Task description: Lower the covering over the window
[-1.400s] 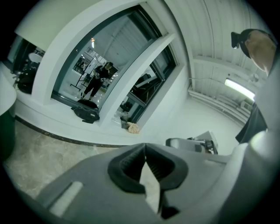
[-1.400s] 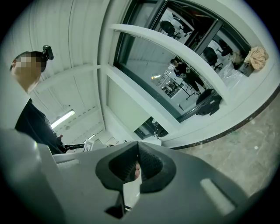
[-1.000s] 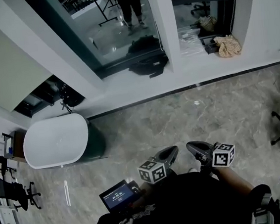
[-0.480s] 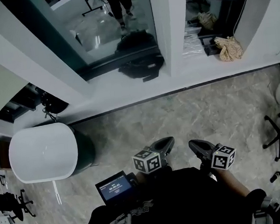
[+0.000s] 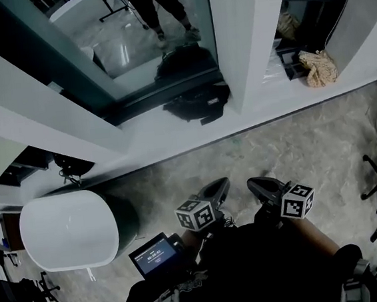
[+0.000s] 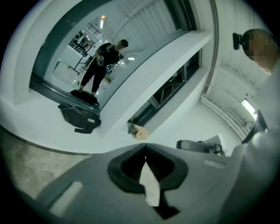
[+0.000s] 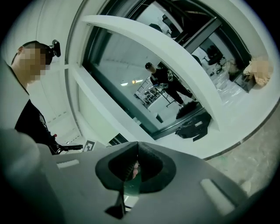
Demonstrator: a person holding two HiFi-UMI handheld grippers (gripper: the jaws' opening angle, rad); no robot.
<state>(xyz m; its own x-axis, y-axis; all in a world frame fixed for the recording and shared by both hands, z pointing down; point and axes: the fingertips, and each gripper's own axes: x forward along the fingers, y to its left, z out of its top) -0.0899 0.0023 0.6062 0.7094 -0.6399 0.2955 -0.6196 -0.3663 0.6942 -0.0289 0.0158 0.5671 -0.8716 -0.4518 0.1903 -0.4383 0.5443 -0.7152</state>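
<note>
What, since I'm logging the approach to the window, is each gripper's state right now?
Left gripper: closed, holding nothing.
Right gripper: closed, holding nothing.

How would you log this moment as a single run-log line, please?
stage: facing window | left gripper: shut, empty | right gripper: shut, empty | task: not yet started

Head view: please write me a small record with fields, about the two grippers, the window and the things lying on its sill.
left gripper: shut, empty, above the floor
right gripper: shut, empty, beside the left one
window: glass bare, no covering seen over it
sill: white, low
black bag: on the sill, by the window frame
beige cloth: on the sill, further right
</note>
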